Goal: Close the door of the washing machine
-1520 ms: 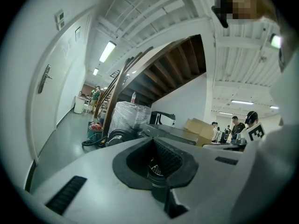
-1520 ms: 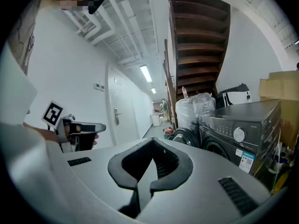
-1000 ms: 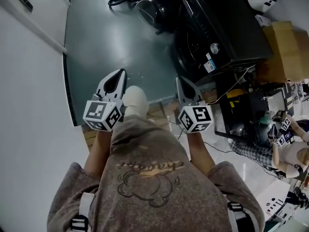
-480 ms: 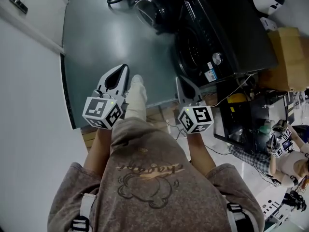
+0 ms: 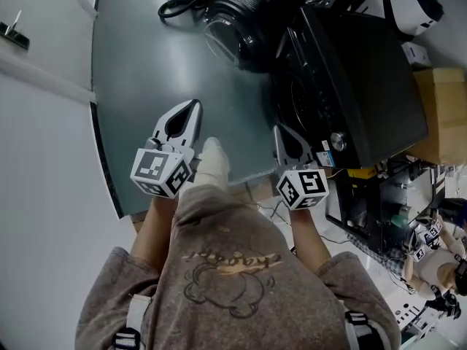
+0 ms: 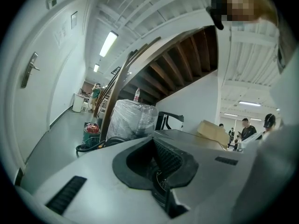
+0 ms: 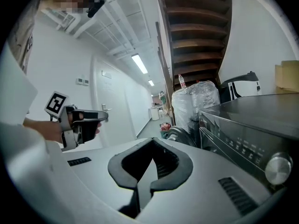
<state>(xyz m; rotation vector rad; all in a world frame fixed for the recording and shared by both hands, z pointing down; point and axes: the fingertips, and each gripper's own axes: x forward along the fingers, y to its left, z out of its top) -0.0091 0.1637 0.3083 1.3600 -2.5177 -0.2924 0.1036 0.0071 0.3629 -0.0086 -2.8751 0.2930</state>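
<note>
The black washing machine [image 5: 350,86] stands at the right of the grey floor, its control panel and silver knob [image 7: 278,169] close by in the right gripper view. Its round dark door [image 5: 233,31] hangs open beyond the front, also seen low ahead as the door [image 7: 180,136]. My left gripper [image 5: 193,108] is held level over the floor, shut with nothing in it, left of the machine. My right gripper [image 5: 281,131] is shut and empty too, just short of the machine's near corner. Neither touches the door. The left gripper [image 7: 106,116] shows in the right gripper view.
A white wall with a handled door [image 5: 14,35] runs along the left. A plastic-wrapped load [image 6: 133,120] and a green canister with hoses [image 6: 91,134] stand beyond the machine. A cardboard box [image 5: 441,93], a cluttered rack and people [image 5: 438,246] are at the right.
The person has walked forward: the washing machine and its open door have drawn nearer, and both grippers have advanced with them, still shut.
</note>
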